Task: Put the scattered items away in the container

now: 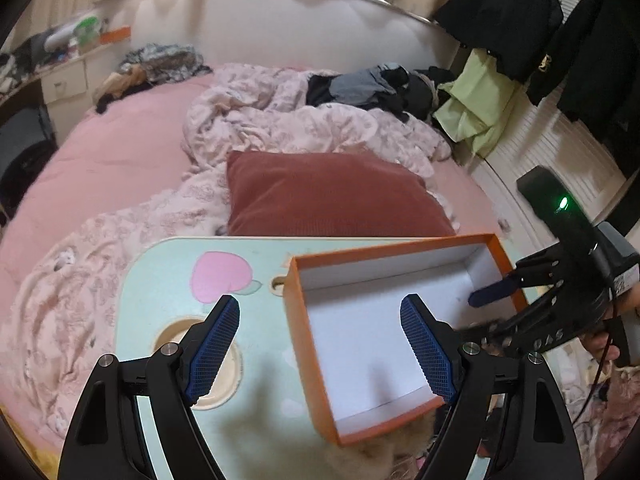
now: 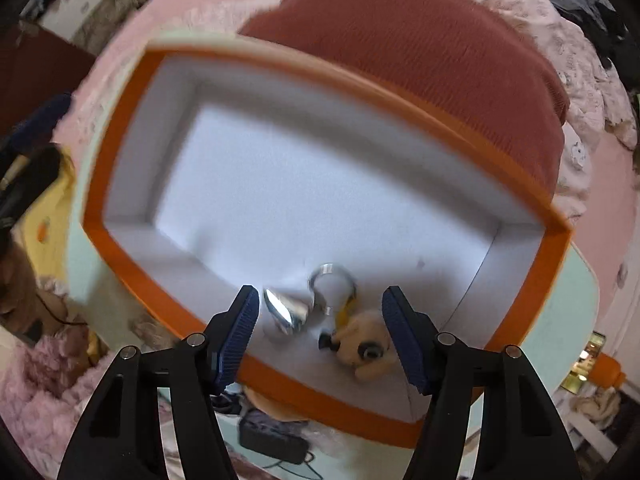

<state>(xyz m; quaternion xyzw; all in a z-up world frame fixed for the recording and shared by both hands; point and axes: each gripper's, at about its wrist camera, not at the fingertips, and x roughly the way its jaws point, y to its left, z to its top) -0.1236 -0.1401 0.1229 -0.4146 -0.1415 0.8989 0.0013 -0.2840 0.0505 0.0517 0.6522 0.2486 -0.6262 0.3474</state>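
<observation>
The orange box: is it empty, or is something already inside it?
Not empty. In the right wrist view a plush keychain with a metal ring lies on the white floor of the orange box, between the open right gripper fingers.

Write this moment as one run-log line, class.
container: orange cardboard box with white lining | inside: beige plush keychain with metal ring | right tongs: open above it | left tongs: open, empty

Left view oblique, right overhead, both on orange box (image 1: pixel 316 360).
</observation>
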